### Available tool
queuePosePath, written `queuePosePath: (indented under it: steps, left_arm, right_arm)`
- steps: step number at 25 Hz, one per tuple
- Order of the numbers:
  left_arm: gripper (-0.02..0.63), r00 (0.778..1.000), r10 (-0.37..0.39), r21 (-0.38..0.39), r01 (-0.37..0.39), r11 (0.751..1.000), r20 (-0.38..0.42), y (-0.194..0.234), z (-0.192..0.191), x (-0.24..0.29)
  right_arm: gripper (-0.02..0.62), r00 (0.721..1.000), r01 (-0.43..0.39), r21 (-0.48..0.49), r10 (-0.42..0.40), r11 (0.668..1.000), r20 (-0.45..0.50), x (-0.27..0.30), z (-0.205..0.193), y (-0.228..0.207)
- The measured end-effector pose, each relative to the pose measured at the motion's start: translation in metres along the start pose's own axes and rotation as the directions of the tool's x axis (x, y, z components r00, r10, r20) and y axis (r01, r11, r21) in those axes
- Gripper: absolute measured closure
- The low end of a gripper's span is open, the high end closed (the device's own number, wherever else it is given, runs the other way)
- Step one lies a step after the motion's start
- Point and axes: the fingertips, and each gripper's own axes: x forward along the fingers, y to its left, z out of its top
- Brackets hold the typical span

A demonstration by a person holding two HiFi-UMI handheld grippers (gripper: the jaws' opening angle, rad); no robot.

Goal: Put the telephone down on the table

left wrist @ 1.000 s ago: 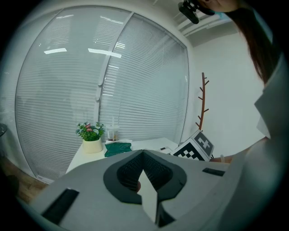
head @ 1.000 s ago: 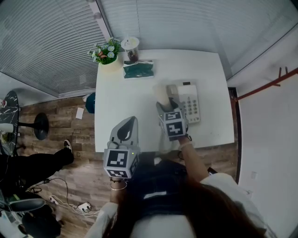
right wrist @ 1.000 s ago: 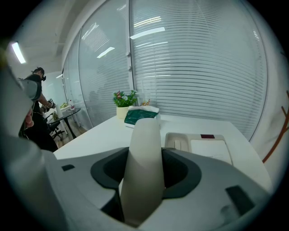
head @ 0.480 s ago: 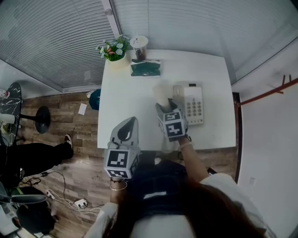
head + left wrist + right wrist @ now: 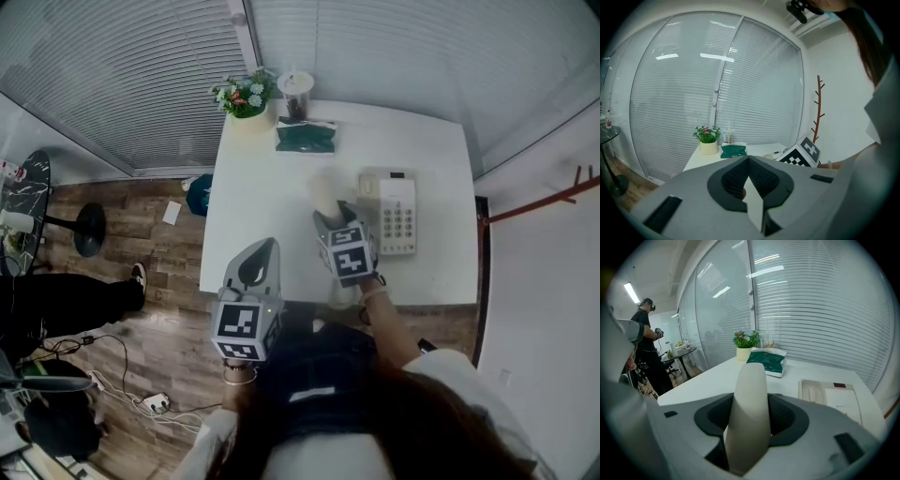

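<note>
Clamping the beige handset (image 5: pixel 750 394) between wide-set jaws, the right hand-held gripper (image 5: pixel 332 221) holds it over the bench (image 5: pixel 262 202) just left of the telephone base (image 5: pixel 396 214), likely to lay it there. The left hand-held gripper (image 5: pixel 256 266) hangs off the bench edge, jaws together, empty.

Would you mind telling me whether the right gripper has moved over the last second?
Yes: the right gripper, shut on the handset, has shifted left across the table, away from the telephone base.
</note>
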Motion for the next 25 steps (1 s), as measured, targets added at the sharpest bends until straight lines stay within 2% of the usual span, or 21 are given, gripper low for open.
queuePosePath:
  steps: [25]
  left_arm:
    - [0.607,0.996,0.092,-0.029,-0.091,0.995,0.005,0.024,-0.012,-0.03]
  right_arm:
    - [0.373,0.993,-0.113,-0.076,0.111,0.991,-0.029,0.018,-0.003,0.055]
